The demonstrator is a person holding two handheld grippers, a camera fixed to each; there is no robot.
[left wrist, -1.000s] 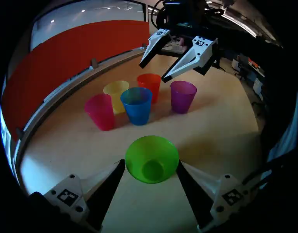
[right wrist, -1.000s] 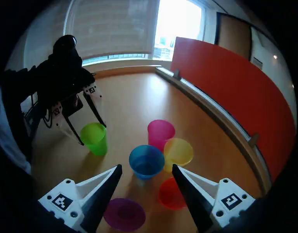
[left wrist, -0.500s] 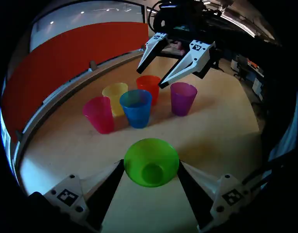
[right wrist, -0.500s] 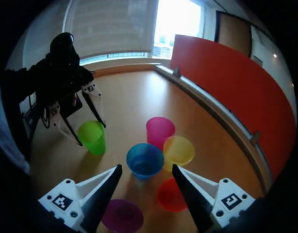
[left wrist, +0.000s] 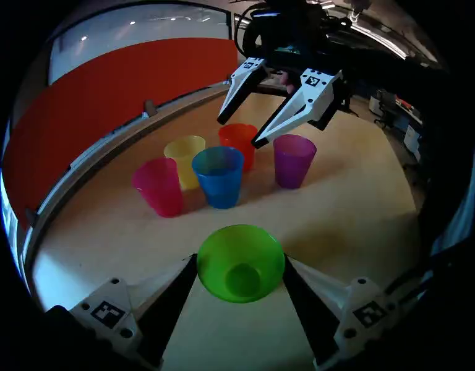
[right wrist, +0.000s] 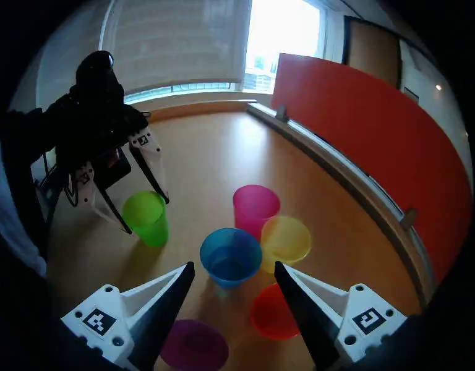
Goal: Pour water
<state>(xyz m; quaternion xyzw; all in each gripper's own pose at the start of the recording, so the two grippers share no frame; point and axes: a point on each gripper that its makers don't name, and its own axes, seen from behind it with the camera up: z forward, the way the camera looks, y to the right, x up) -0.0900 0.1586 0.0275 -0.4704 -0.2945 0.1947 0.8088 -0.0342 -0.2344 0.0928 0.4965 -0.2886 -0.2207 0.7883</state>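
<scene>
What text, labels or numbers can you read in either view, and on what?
None: there is no readable text in either view.
The square markers on the left gripper and right gripper: coded patterns, no letters or digits.
The green cup and the other cups: plain, no print visible.

No readable text anywhere; just black-and-white square marker patterns (right wrist: 99, 322) on the right gripper (right wrist: 232, 266).
</scene>
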